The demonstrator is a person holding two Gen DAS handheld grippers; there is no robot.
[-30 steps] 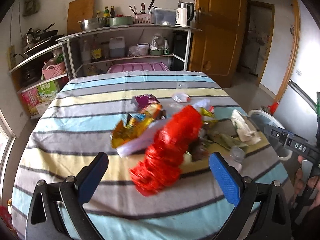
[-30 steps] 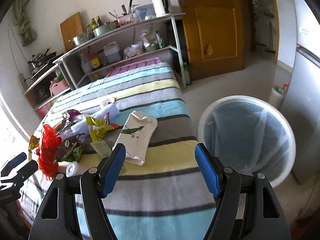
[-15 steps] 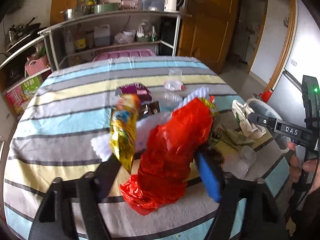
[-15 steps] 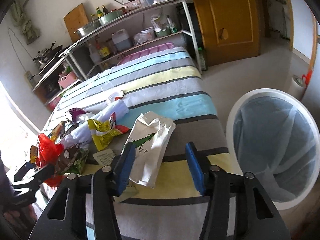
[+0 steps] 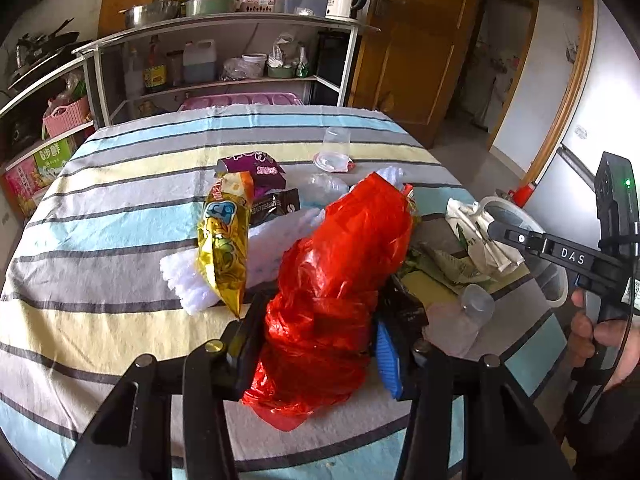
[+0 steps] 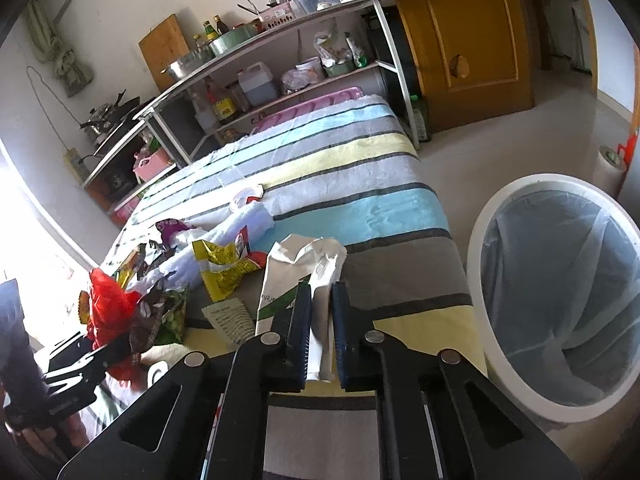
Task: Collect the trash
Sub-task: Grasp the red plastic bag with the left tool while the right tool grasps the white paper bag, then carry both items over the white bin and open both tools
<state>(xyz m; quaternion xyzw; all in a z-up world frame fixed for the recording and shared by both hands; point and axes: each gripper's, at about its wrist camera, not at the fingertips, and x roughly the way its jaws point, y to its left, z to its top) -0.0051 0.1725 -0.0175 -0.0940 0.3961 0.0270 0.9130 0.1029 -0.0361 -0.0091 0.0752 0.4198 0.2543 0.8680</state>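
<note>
A pile of trash lies on the striped table (image 5: 100, 208). My left gripper (image 5: 320, 344) is shut on a crumpled red plastic bag (image 5: 340, 272); the bag also shows in the right wrist view (image 6: 108, 304). A yellow snack wrapper (image 5: 224, 240) stands up beside the bag. My right gripper (image 6: 320, 328) is shut on a white paper bag with green print (image 6: 304, 276), which lies at the table's right edge. The white trash bin (image 6: 560, 292) with a clear liner stands on the floor right of the table.
More wrappers (image 6: 224, 264), a white foam sheet (image 5: 264, 252), a clear cup (image 5: 336, 140) and a small bottle (image 5: 468, 316) lie on the table. A metal kitchen shelf (image 5: 224, 48) stands behind it, and a wooden door (image 5: 420, 40) to the right.
Both grippers moved forward and closed: the left one on the red bag, the right one on the white paper bag. The yellow wrapper was pushed upright.
</note>
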